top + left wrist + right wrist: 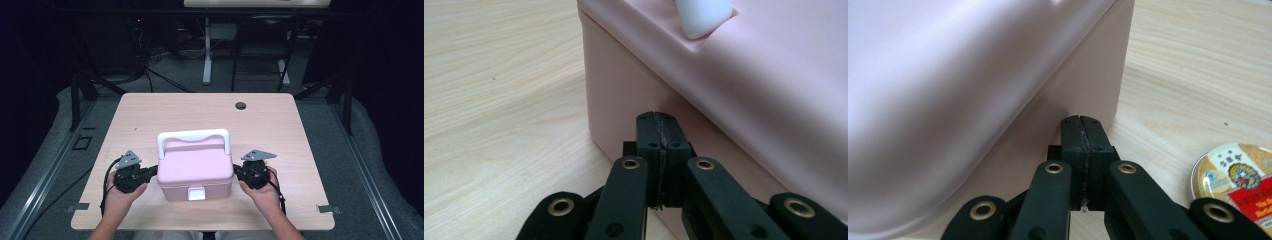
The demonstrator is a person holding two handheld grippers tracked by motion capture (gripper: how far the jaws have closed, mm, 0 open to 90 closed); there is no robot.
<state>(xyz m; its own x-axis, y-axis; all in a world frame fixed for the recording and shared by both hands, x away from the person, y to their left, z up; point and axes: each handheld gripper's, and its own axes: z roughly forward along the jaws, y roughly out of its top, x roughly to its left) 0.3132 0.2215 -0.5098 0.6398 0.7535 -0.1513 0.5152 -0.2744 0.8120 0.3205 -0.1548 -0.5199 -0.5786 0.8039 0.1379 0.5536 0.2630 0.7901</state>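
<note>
A pink lidded box [195, 167] with a white handle [192, 136] raised over its lid and a white latch [196, 193] on its front stands near the table's front edge. My left gripper [152, 172] is shut with nothing between its pads, and its tip touches the box's left wall [624, 95]. In the left gripper view the closed left gripper [658, 118] sits just under the lid's rim, with the white handle [701, 15] above. My right gripper [237, 172] mirrors it, shut and empty against the right wall [1083, 80]. The right gripper view shows that right gripper [1082, 120] closed.
The light wooden table [200, 112] has a cable hole [240, 105] at the back. A round tin [1235, 177] with a gold rim and red label lies on the wood close to the box. Beyond the table stand a desk leg [206, 50] and dark frames.
</note>
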